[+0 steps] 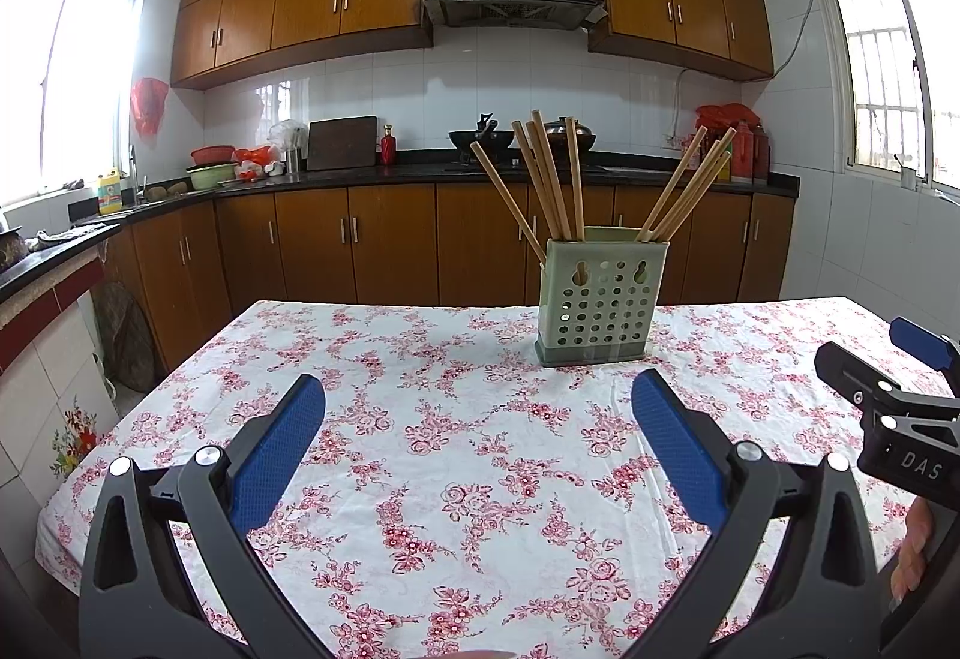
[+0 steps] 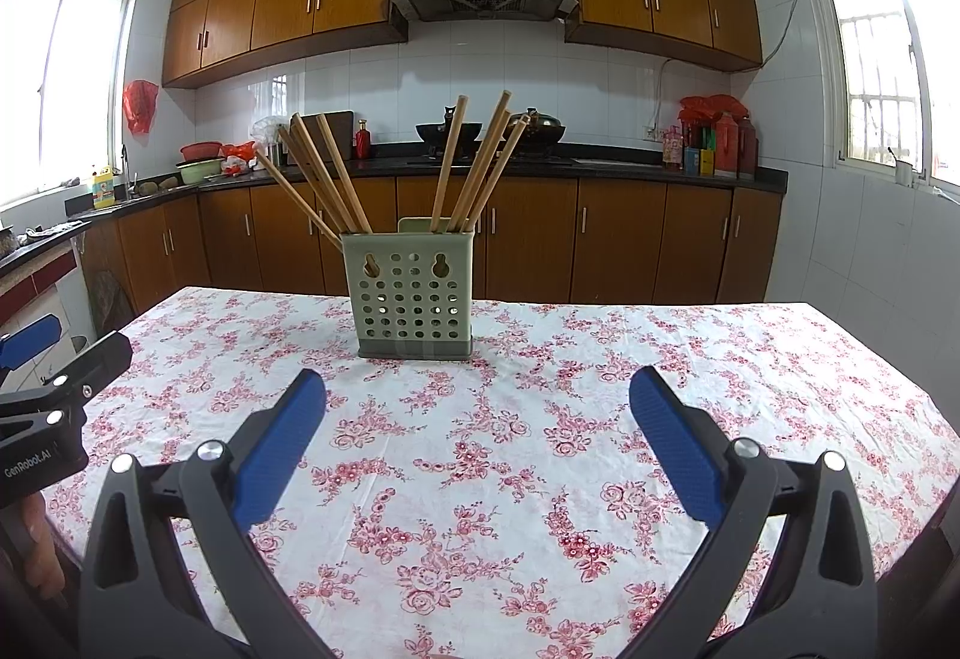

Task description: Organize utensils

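On the far half of the table (image 1: pixel 180 419), which wears a white cloth printed with pink roses, we see one pale green holder (image 1: pixel 600 299) with round holes, standing upright. In it we count nine wooden chopsticks (image 1: pixel 543 179) in two bunches: five lean left from the left compartment and four lean right from the right one. In the right wrist view the same holder (image 2: pixel 411 293) and chopsticks (image 2: pixel 327 173) sit left of centre.

Our left gripper (image 1: pixel 478 404) hangs over the cloth with its two blue-padded fingers (image 1: pixel 276 455) spread wide and nothing between them, well short of the holder. Our right gripper (image 2: pixel 477 401) is the same, wide apart and empty, over the cloth.

Each gripper shows at the edge of the other's view. We read "DAS" on the right one's body and "GenRobot.AI" on the left one's. A bit of a hand (image 1: pixel 912 545) shows beneath the lettering.
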`<state>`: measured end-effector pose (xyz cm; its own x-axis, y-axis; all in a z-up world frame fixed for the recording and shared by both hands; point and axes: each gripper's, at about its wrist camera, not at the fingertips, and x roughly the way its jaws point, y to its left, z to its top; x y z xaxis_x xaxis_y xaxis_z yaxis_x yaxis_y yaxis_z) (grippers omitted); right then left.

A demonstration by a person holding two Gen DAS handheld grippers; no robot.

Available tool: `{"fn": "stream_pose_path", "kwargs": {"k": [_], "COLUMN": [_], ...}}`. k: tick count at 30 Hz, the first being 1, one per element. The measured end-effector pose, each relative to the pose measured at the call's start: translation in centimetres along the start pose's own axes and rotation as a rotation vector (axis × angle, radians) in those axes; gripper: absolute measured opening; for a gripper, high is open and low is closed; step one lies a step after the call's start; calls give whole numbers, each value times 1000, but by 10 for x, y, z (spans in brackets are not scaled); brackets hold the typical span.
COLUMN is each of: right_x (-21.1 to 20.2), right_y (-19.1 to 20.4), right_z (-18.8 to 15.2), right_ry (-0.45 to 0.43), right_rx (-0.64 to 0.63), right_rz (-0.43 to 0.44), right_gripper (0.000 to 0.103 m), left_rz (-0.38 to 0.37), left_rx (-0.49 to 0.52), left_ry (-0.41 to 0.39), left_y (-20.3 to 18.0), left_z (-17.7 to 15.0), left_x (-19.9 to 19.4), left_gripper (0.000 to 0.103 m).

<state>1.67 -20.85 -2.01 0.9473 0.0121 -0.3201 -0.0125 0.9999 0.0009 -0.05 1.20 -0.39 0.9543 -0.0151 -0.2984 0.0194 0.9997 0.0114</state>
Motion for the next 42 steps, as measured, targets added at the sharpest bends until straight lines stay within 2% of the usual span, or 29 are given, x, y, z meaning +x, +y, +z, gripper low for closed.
{"fn": "stream_pose_path", "kwargs": {"k": [42], "right_x": [0], "right_y": [1], "right_z": [-1], "right_ry": [3], "right_rx": [2], "right_rz": [0], "right_gripper": [99], "left_rz": [-3], "left_rx": [-6], "left_ry": [7], "left_y": [-3], "left_z": [-3], "left_x": [1], "left_gripper": [101]}}
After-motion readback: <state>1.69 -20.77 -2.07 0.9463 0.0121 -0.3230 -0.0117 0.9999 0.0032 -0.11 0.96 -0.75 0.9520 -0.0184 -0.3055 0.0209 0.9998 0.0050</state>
